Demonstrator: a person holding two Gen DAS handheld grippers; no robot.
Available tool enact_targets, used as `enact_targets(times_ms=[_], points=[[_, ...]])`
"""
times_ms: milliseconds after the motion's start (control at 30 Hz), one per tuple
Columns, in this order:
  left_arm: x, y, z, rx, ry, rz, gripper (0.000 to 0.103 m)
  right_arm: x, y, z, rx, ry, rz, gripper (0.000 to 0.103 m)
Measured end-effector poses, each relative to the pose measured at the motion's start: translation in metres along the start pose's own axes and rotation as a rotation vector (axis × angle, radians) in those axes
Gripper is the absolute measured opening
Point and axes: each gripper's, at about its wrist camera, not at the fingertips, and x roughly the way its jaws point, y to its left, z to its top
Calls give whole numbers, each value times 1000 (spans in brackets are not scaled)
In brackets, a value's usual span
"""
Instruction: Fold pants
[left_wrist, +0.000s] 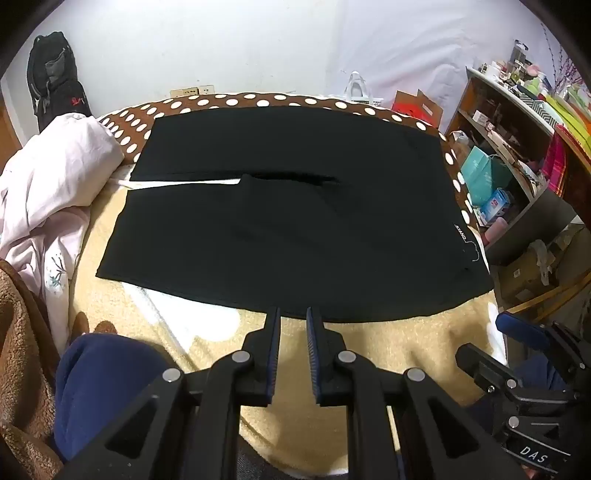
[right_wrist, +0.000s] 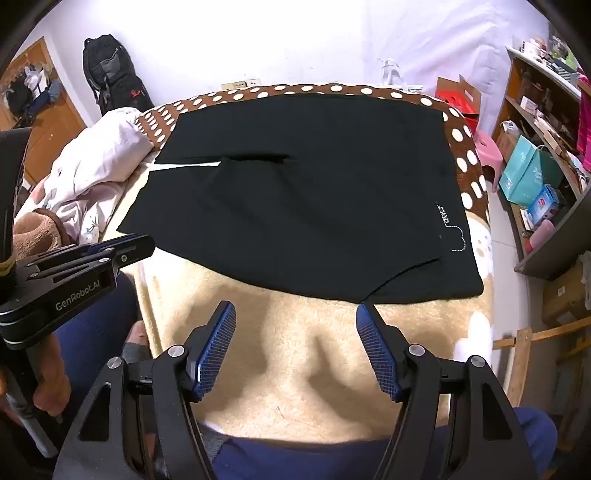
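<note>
Pants (right_wrist: 303, 192), black and big, lie flat on the bed (right_wrist: 295, 343), spread out wide across it. The two legs point to the left, with a thin gap between them where a bit of white shows. The waist end is on the right, close to the bed's right edge, and small white letters (right_wrist: 442, 215) sit near that end. The far edge of the pants rests on a brown blanket with white dots (right_wrist: 469, 158). The near edge runs across the tan, fuzzy bed cover, and there is bare cover between that edge and the person's blue-clad knees.

On the left, a pale pink quilt (left_wrist: 55, 184) is bunched up just beside the leg ends, so that side is crowded. On the right, shelves (left_wrist: 517, 122) full of boxes and bags stand past the bed edge. A black backpack (right_wrist: 107, 74) hangs on the wall far behind.

The right gripper (right_wrist: 295, 314) has its fingers spread wide apart with nothing between them. Its right fingertip is at the near edge of the pants, by the waist corner. The left gripper (left_wrist: 293, 312) has its fingers close together with a small gap, holding nothing, and its tips reach the near edge of the pants. A hand (right_wrist: 44, 380) holds its handle.
</note>
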Motion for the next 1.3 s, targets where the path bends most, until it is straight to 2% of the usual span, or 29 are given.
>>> enact_targets(times_ms=[267,500,900,1300], points=[[-3,6,-1,-19,-6,-42,16,1,-2,-1,1,-5,1,68],[0,9,0,-35,11,-47,16,1,0,-1,-1,-2,-4,68],[-2,8,-3,-44,-10,-26,16,3,-1,-3,6,-10,-12,68],[0,7,-5,-31,-15,-55,16,4,1,-4,4,1,2,68]])
